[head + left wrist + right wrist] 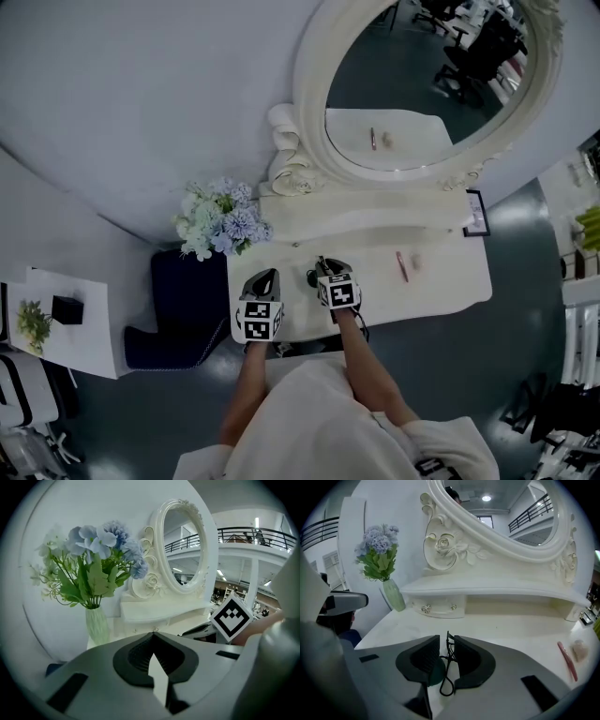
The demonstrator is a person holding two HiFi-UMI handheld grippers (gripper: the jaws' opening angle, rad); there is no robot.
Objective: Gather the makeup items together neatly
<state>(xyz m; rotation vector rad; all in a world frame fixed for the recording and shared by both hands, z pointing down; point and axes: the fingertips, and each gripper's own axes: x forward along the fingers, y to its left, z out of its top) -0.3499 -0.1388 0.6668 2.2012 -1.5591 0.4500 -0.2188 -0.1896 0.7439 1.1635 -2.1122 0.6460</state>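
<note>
- White table point(450, 281) carries the makeup items in two groups, well apart.
- Right group: pink tube point(567, 660) and pale lump point(580, 649) lie just beside each other near the table's right end.
- Left group: black curler point(446, 667) lies between the jaws of the right gripper point(446, 640). A green round item point(433, 672) shows partly behind one jaw; what it is cannot be told.
- Right gripper: jaws stand moderately apart. The pads do not press on the curler, so nothing is held.
- Left gripper point(152, 641): jaws together, nothing between them. It hangs over the table's left front, near the flowers point(220, 220).
- Progress, as judged: early stage, no gathering visible yet.
- Left to do: bring the curler across to the tube and lump (or the reverse), then line the items up neatly.
</note>
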